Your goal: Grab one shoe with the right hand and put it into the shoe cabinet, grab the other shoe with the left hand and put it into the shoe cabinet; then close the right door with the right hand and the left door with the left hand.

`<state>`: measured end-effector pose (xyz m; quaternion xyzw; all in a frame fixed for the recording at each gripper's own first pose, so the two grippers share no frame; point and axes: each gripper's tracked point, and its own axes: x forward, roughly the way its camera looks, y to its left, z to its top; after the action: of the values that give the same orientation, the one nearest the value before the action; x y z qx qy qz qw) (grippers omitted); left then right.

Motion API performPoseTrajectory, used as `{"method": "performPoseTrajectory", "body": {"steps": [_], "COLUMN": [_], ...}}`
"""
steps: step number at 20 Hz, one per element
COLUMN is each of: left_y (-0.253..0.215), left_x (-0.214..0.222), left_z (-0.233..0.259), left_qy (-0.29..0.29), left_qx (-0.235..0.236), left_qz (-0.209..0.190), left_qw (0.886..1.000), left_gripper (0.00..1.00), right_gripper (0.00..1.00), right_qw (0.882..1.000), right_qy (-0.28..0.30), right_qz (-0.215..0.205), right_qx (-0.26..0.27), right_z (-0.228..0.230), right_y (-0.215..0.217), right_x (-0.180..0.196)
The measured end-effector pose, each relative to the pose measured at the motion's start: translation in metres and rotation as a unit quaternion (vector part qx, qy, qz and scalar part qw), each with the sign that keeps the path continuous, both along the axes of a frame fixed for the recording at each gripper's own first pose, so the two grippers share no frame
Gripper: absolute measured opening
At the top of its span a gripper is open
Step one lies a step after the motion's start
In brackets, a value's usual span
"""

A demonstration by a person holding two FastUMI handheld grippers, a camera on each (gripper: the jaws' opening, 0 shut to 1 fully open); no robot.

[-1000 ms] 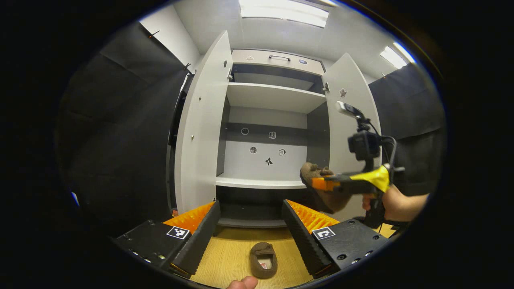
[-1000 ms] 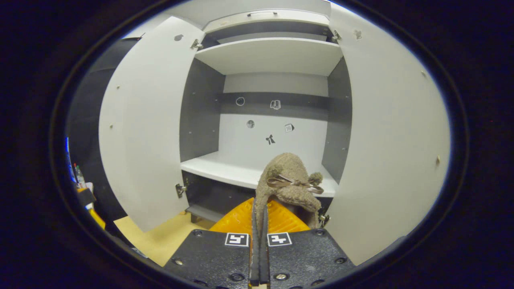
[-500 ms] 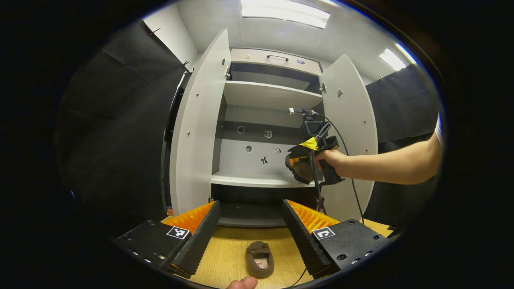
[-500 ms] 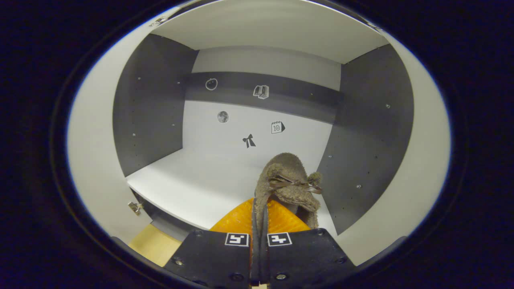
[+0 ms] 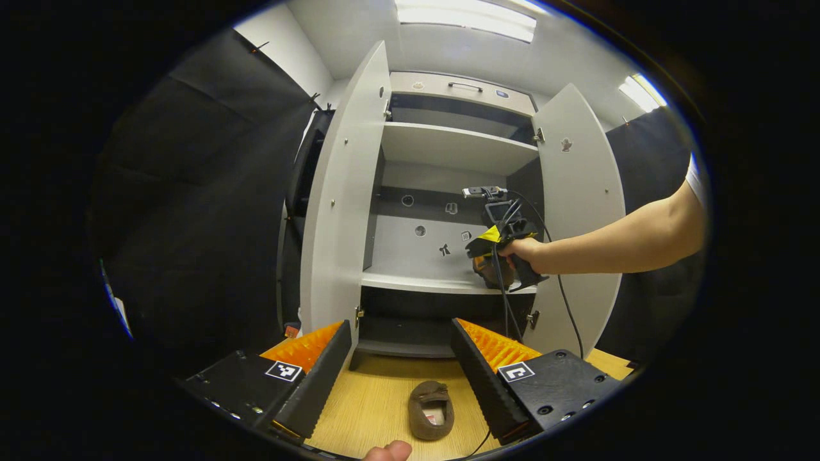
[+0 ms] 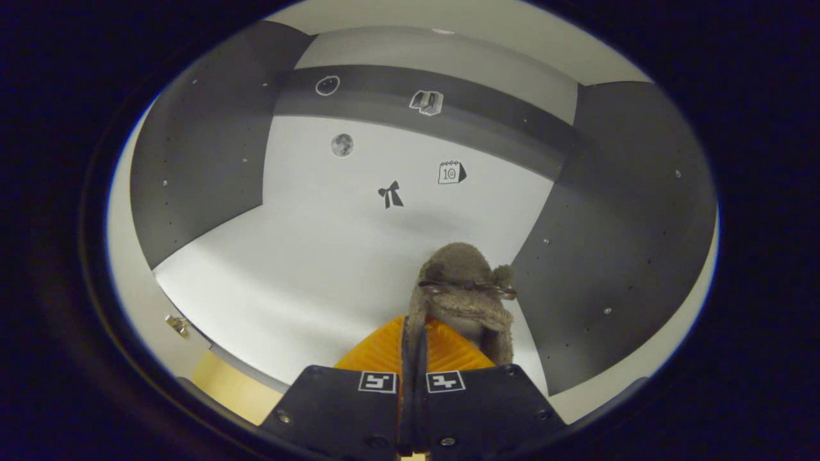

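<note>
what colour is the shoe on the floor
Brown, a fuzzy slipper-like shoe lying on the light wood floor; the left gripper view shows it best.

A fuzzy brown shoe with a darker bow is showing just past the jaws against a pale grey shelf and dark grey side walls.

Number "10" read on small calendar sticker on back wall of shoe cabinet. Other stickers there are pictures, no letters: bow, moon, book. Square coded markers seen on hand-held gripper bodies; no readable text.
</note>
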<state>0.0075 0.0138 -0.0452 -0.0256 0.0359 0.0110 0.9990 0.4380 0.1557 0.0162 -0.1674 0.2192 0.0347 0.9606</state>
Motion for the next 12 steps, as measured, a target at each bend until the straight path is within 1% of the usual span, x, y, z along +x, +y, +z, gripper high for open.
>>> {"method": "performPoseTrajectory", "body": {"steps": [2, 4, 8, 9, 10, 11, 12], "left_y": [0.0028, 0.0053, 0.0046, 0.0059, 0.0054, 0.0054, 0.0059], "left_x": [-0.001, -0.0024, -0.0009, -0.0004, -0.0003, -0.0002, -0.0001], "left_z": [0.0007, -0.0006, -0.0044, -0.0037, -0.0021, -0.0005, 0.0016], "left_qy": [-0.001, -0.001, 0.007, 0.006, 0.004, 0.001, -0.004], "left_qx": [0.0, 0.002, 0.002, 0.003, 0.003, 0.002, 0.001], "left_qz": [0.004, 0.007, 0.006, 0.009, 0.009, 0.01, 0.011], "left_qw": [1.0, 1.0, 1.0, 1.0, 1.0, 1.0, 1.0], "left_gripper": [0.95, 0.95, 0.95, 0.95, 0.95, 0.95, 0.95], "right_gripper": [0.04, 0.05, 0.13, 0.16, 0.22, 0.34, 0.37], "right_qw": [1.0, 1.0, 0.999, 1.0, 1.0, 1.0, 1.0], "right_qy": [-0.004, -0.004, -0.007, -0.007, -0.005, -0.001, 0.0], "right_qz": [-0.009, -0.008, -0.01, -0.008, -0.003, 0.004, 0.008], "right_qx": [0.002, -0.007, -0.03, -0.029, -0.024, -0.019, -0.018], "right_z": [-0.0009, -0.0009, 0.0018, 0.0018, 0.0019, 0.0012, 0.0035], "right_y": [-0.0001, -0.0005, -0.0022, 0.0002, 0.0032, 0.0058, 0.0066], "right_x": [0.0031, 0.004, 0.0054, 0.0042, 0.0024, 0.0006, -0.0025]}}
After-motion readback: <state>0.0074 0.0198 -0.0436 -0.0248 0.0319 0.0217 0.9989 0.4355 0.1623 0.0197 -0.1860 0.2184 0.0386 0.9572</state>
